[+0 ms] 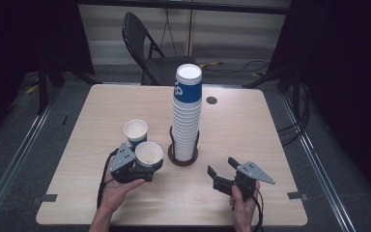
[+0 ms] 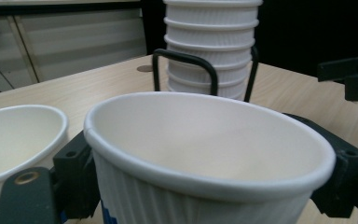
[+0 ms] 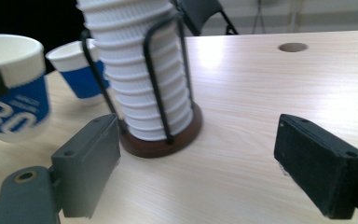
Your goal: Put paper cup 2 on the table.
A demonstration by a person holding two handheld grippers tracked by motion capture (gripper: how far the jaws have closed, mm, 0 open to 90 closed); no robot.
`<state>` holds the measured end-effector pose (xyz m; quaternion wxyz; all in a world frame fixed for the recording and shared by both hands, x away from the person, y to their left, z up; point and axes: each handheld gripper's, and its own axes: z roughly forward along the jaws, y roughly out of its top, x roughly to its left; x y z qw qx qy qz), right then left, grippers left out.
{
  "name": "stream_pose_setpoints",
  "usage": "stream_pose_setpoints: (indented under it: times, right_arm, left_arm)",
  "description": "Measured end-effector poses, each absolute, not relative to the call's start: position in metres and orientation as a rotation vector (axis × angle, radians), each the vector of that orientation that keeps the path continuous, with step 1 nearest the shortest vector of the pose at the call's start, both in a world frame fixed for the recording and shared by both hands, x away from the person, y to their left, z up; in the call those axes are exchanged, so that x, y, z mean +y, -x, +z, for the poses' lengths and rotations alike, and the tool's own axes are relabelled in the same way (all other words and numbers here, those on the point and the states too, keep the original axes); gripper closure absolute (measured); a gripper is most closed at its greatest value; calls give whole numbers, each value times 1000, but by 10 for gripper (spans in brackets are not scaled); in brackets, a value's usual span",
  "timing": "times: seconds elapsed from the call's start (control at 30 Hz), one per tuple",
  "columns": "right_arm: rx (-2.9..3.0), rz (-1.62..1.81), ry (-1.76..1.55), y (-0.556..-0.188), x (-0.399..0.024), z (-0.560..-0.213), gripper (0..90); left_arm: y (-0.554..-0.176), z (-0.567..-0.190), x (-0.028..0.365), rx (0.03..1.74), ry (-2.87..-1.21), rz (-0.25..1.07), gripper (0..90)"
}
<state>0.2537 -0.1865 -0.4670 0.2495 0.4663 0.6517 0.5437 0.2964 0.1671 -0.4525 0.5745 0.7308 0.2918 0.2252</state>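
Gripping a paper cup [image 1: 149, 153] between its jaws, the left gripper [image 1: 142, 166] sits at the near left of the desk [image 1: 251, 130], borne by the person's left hand [image 1: 117, 189]. In the left gripper view the cup [image 2: 205, 158] stands upright and open-topped, with a black jaw pressed against each side just under the rim. It is white with a blue band, and the right gripper view shows it [image 3: 11, 86] raised a little off the desk.

At the near right, the right gripper [image 1: 221, 174] lies close over the desk in the right hand [image 1: 244, 203], pointing left toward the middle. Its jaws stand wide apart with nothing but bare wood between them.

Just beyond the held cup, a second cup [image 1: 135, 133] stands upright on the desk at the left, close beside the first; whether they touch I cannot tell.

Right of both cups, at the middle of the desk, a tall stack [image 1: 187, 116] of nested cups rises from a holder [image 1: 182, 158] with a round brown base and black wire uprights. The top cup shows the blue band.

Farther right, a round hole [image 1: 211, 100] sits in the desk. Beyond the far edge a folding chair [image 1: 147, 48] stands on the floor.
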Motion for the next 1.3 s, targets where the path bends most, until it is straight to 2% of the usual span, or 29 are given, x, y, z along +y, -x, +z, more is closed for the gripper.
stream_pose_setpoints:
  times: [0.3, 0.77, 1.3]
  right_arm:
    - [1707, 1406, -1264, -253, -191, -480, 140]
    - [1679, 1406, -1290, -255, -195, -493, 141]
    - [1684, 1405, -1275, -254, -195, -495, 140]
  left_arm:
    - [-306, -455, 186, 789, -1694, 606, 148]
    - [-315, -473, 207, 870, -1647, 558, 144]
    - [-320, -488, 200, 880, -1702, 530, 154]
